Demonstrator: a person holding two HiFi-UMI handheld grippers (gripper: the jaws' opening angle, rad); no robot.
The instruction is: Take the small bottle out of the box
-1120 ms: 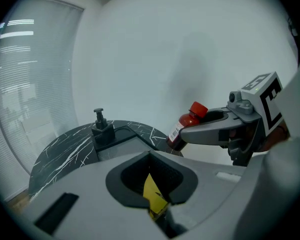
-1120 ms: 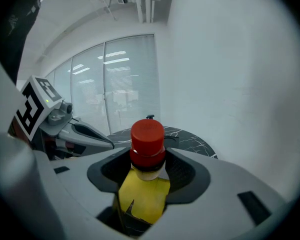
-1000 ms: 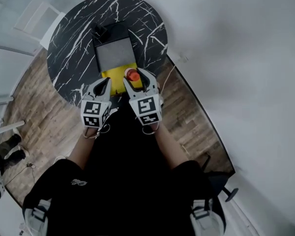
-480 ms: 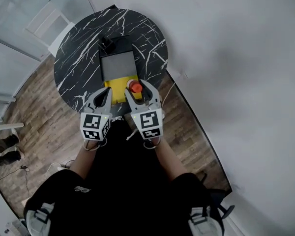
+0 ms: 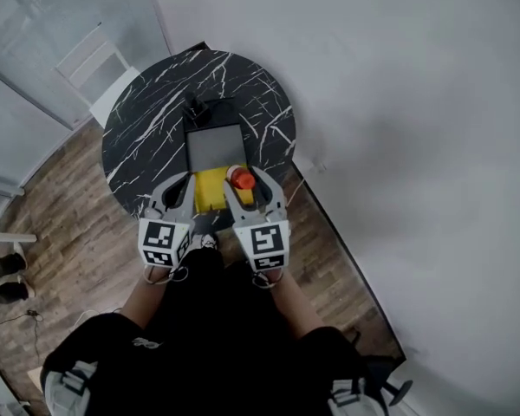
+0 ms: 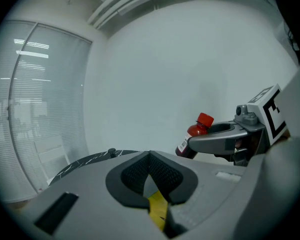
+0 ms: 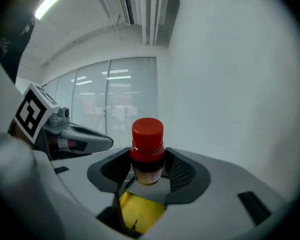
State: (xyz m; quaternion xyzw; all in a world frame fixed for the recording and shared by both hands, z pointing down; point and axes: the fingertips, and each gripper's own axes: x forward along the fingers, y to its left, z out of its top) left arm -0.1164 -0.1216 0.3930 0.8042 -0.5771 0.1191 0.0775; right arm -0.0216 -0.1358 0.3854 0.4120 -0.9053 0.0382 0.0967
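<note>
My right gripper [image 5: 243, 185] is shut on the small bottle [image 5: 240, 178], a dark bottle with a red cap. It holds the bottle upright by the neck, above the yellow near end of the box [image 5: 205, 191]. The right gripper view shows the cap [image 7: 147, 132] standing above the pads, with the right gripper [image 7: 147, 160] closed round the bottle and yellow below. The box's grey part [image 5: 214, 148] lies farther back on the round black marble table [image 5: 143, 141]. My left gripper [image 5: 181, 191] hovers left of the bottle, shut with nothing between its pads. From the left gripper [image 6: 150, 160] view the bottle [image 6: 192, 137] shows at the right.
A small black object [image 5: 195, 109] sits on the table behind the box. A white chair [image 5: 95, 63] stands beyond the table at the left, by a glass partition. A white wall runs close along the table's right side. Wood floor surrounds the table.
The right gripper still holds the bottle over the box's yellow end. The head view has shifted, so table and grippers sit lower and slightly right in the picture.
</note>
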